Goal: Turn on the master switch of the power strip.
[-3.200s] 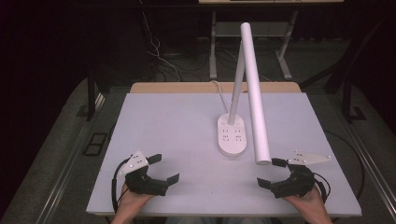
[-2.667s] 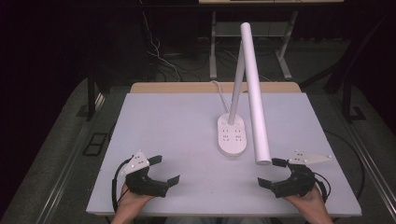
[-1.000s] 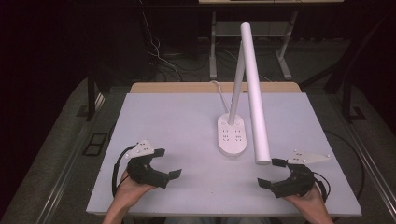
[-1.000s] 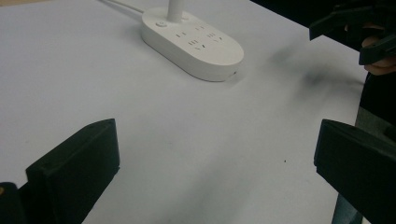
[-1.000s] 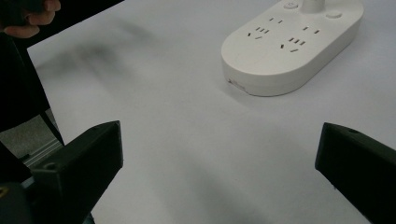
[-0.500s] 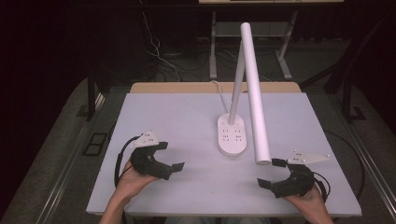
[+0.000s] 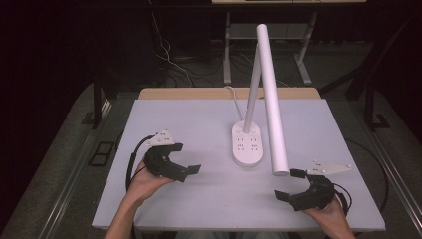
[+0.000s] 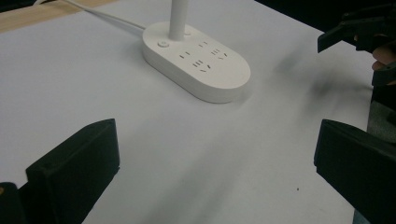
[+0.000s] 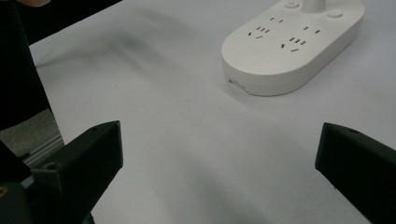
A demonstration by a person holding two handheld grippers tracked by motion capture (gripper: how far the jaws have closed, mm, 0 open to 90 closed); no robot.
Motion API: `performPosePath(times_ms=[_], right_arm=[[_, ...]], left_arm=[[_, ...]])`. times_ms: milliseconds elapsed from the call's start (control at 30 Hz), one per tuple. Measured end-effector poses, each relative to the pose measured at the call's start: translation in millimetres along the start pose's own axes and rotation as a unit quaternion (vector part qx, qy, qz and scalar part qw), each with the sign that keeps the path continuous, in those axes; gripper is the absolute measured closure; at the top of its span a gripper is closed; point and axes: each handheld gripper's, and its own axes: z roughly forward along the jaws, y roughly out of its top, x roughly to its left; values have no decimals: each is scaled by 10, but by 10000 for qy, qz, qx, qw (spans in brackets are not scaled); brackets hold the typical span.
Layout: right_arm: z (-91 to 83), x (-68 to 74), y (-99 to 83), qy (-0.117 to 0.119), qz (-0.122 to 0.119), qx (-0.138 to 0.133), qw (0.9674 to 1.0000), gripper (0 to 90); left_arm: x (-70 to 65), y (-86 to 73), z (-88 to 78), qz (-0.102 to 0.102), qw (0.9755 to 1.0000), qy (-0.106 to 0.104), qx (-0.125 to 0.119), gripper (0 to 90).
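A white desk lamp stands on the white table. Its oval base carries several sockets, and its long bar head slopes down toward me. My left gripper hovers left of the base, open and empty, jaws pointing at it. My right gripper rests near the front right, just below the tip of the lamp head, open and empty. The left gripper view has the base beyond the wide-apart jaws of the left gripper and the right gripper at top right. The right gripper faces the base.
The lamp's white cord runs back over a wooden strip at the table's far edge. Dark floor, cables and metal stand legs lie behind the table. The table's front edge is close under both hands.
My left gripper has risen off the table and moved forward and right toward the lamp base, still open. The right gripper and the lamp have stayed put.
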Motion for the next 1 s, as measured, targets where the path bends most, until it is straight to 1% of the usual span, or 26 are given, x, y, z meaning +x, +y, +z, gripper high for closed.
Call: performPosePath(times_ms=[200,333,567,600,633,833,933,1000], right_arm=[[-1,0,-1,-2,-4,5,10000,3],[-1,-1,-2,-2,-8,7,10000,3],[-2,-1,-4,-2,-9,10,10000,3],[-2,-2,-4,-1,-10,9,10000,3],[-2,-1,-4,-1,-9,10,10000,3],[-5,1,-5,6,7,25,10000,3],[-4,-5,-6,-3,-14,7,10000,3],[-10,-3,-8,6,8,18,10000,3]], left_arm=[[40,86,45,-1,10000,8,57,0],[82,161,83,26,9999,8,141,0],[125,244,140,39,9997,8,233,0],[138,255,142,78,9996,6,277,0],[145,264,153,55,9996,1,264,0],[181,319,198,63,9996,-4,276,0],[216,371,240,80,9993,-16,365,0],[230,396,262,73,9993,-22,359,0]])
